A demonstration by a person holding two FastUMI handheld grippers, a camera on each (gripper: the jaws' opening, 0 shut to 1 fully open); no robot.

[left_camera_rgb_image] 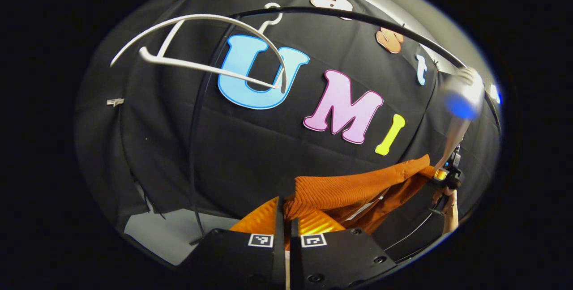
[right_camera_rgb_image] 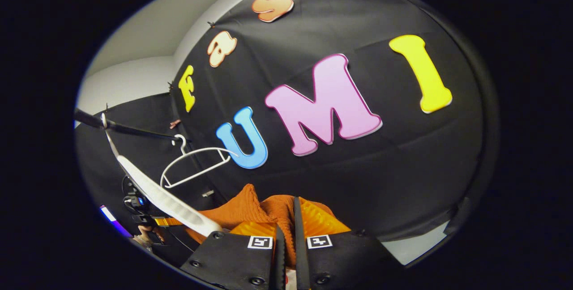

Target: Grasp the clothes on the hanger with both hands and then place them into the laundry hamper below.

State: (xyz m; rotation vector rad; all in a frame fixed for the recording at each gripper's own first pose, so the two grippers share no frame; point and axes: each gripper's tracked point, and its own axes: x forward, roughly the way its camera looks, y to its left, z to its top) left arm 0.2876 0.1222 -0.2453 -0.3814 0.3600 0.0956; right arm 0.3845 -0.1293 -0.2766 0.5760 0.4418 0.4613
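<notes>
Left gripper view: left gripper (left_camera_rgb_image: 286, 232) fingers together, clamped on orange knit garment (left_camera_rgb_image: 344, 191). Garment stretches rightward from fingers to right gripper (left_camera_rgb_image: 441, 174), held by hand (left_camera_rgb_image: 450, 200) at far right; long axis rising toward right. White hanger (left_camera_rgb_image: 210, 64) bare, tilted, hooked on black rail (left_camera_rgb_image: 358, 17) at upper left, well apart from garment. Grey floor patch (left_camera_rgb_image: 165, 232) lower left.

Right gripper view: right gripper (right_camera_rgb_image: 286, 236) fingers together, clamped on garment (right_camera_rgb_image: 250, 211). Cloth runs leftward toward left gripper (right_camera_rgb_image: 138, 211). Hanger (right_camera_rgb_image: 192, 167) on rail (right_camera_rgb_image: 130, 128), near cloth's upper edge, apart.
</notes>
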